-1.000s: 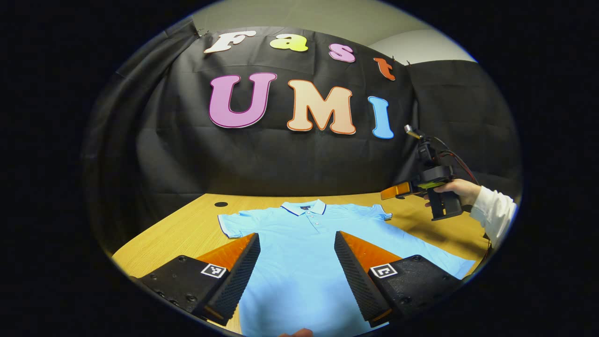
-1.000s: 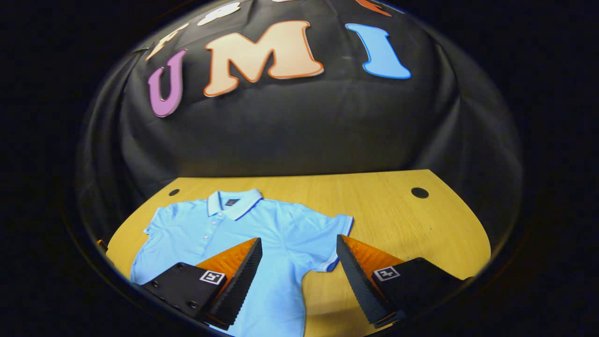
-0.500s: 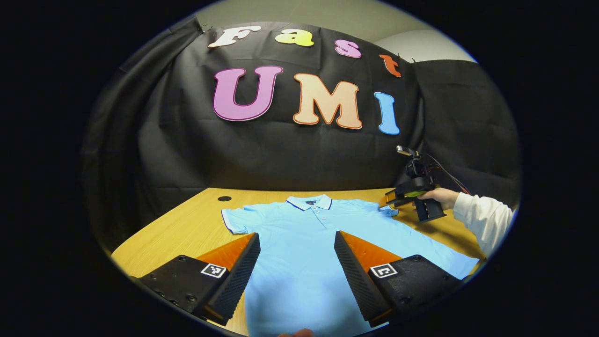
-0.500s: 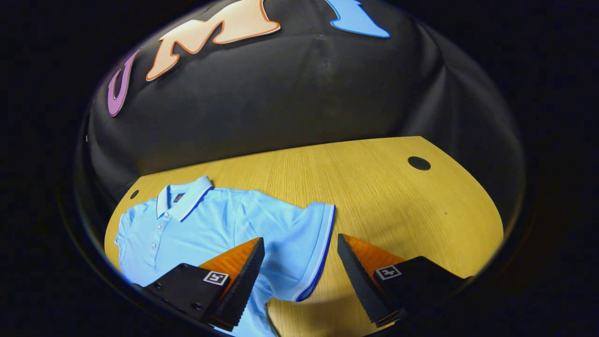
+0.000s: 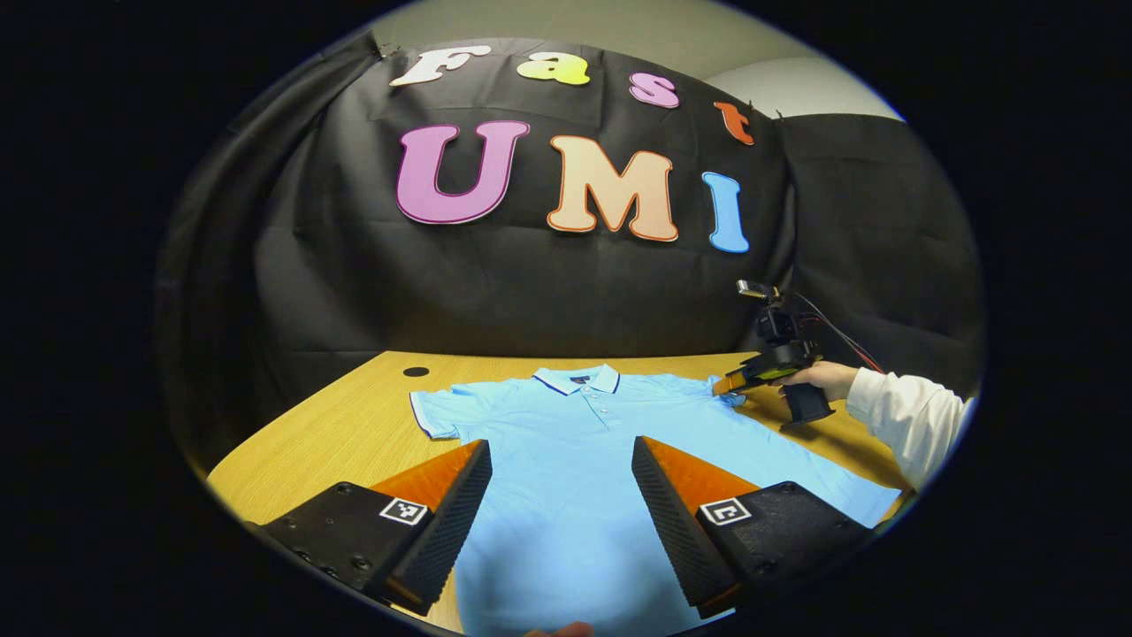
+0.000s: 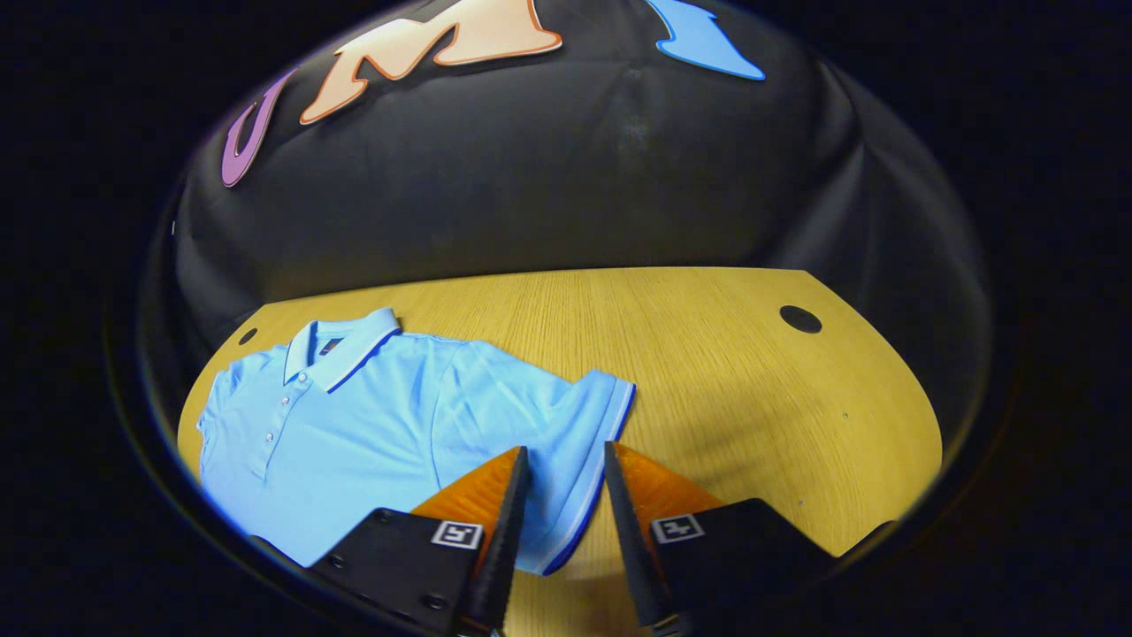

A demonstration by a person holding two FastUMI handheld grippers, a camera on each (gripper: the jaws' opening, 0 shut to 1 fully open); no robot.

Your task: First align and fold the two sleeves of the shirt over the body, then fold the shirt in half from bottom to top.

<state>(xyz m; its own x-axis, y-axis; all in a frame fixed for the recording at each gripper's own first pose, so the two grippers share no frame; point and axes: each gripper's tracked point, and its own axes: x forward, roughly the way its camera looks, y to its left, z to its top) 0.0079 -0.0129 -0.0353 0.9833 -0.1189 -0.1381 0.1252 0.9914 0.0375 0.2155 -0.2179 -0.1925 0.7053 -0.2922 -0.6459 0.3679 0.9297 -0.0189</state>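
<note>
At 6 o'clock in right gripper view, right tongs [image 6: 562, 495] had narrowed around shirt [image 6: 371, 433] sleeve cuff [image 6: 594, 460], not yet clamped; left tongs [image 5: 562, 504] wide apart. Shirt flat on desk [image 6: 725, 380]; sleeve fold starting.

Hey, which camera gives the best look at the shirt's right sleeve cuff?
The right gripper view: the right sleeve cuff lies close up, its dark-edged hem running between the right gripper fingers. In the left gripper view the cuff is small and distant, partly covered by that gripper.
</note>
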